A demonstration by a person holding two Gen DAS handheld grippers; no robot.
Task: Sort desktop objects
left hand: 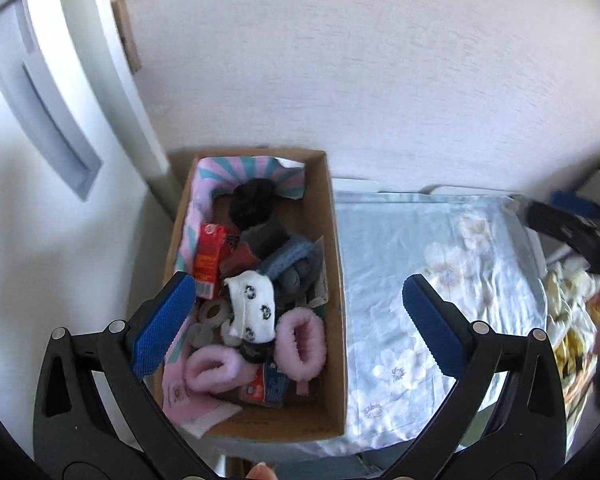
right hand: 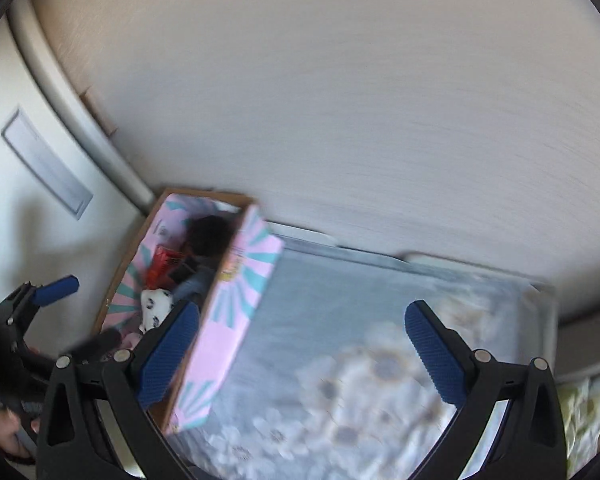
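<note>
Cardboard box (left hand: 332, 248) full of socks and small packets stands at the counter's (left hand: 440, 240) left edge, long axis pointing to the wall, with bare flowered cloth free on its right, while left tongs (left hand: 296, 320) and right tongs (right hand: 300, 344) both hang released, grasping nothing.

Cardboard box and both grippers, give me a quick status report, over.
Left gripper open, empty, above the cardboard box. Right gripper open, empty, over the floral cloth. Box holds a white sock, pink fluffy rings, red carton. Nothing blocking.
</note>
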